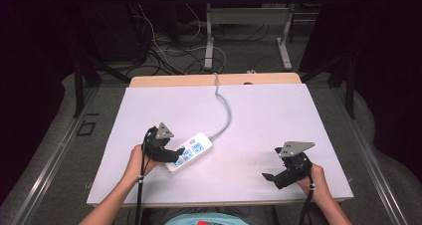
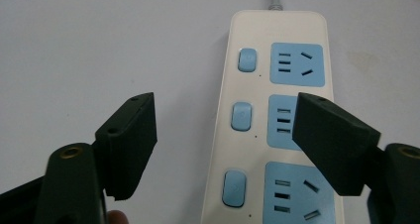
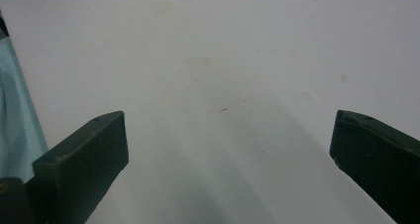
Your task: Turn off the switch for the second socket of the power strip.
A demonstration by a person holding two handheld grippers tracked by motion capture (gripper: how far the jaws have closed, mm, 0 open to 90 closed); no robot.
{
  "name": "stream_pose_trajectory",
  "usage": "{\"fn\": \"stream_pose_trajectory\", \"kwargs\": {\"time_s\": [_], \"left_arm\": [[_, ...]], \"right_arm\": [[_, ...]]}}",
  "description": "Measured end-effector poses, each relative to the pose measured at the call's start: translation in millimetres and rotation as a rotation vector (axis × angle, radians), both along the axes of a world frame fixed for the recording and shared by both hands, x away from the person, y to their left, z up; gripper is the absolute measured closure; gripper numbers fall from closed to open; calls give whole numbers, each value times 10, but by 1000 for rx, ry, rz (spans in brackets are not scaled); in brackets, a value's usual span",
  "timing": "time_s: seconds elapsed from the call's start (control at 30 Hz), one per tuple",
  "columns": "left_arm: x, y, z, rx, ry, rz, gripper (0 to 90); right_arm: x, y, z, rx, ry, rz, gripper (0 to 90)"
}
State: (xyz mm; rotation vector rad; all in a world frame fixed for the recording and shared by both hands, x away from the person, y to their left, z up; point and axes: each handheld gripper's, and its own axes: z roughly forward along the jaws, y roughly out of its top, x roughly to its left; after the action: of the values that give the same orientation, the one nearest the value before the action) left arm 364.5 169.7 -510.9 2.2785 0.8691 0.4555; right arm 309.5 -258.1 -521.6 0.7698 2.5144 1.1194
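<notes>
The left tool [image 2: 225,144] is held wide apart over the white plastic power strip with blue sockets [image 2: 277,115], whose grey cord [image 1: 224,116] is laid across the white table [image 1: 278,115]. The right tool [image 3: 228,149] is held apart over bare table.

The power strip [image 2: 257,135] is creamy white, with three pale blue socket panels [image 2: 297,64] down one side and three smaller pale blue buttons [image 2: 247,60] beside them; its cord [image 1: 226,110] is light grey; the left gripper [image 2: 225,144] has matt black jaws, and so does the right gripper [image 3: 228,149]; each carries a grey plate [image 1: 163,131] on top; the table [image 1: 268,120] is plain pale lilac-white with a light wooden strip [image 1: 189,79] along its far edge; a turquoise cloth [image 3: 17,120] shows at the near side
</notes>
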Motion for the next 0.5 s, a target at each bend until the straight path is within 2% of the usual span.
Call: {"fn": "stream_pose_trajectory", "kwargs": {"time_s": [0.27, 0.47, 0.5], "left_arm": [[-60, 93, 28, -22, -3, 29, 132], [-150, 125, 45, -17, -6, 35, 54], [-156, 140, 51, -15, -19, 32, 44]], "right_arm": [[3, -1, 3, -4, -6, 6, 11], [-6, -3, 6, -6, -1, 0, 11], [-6, -1, 3, -2, -3, 0, 11]]}}
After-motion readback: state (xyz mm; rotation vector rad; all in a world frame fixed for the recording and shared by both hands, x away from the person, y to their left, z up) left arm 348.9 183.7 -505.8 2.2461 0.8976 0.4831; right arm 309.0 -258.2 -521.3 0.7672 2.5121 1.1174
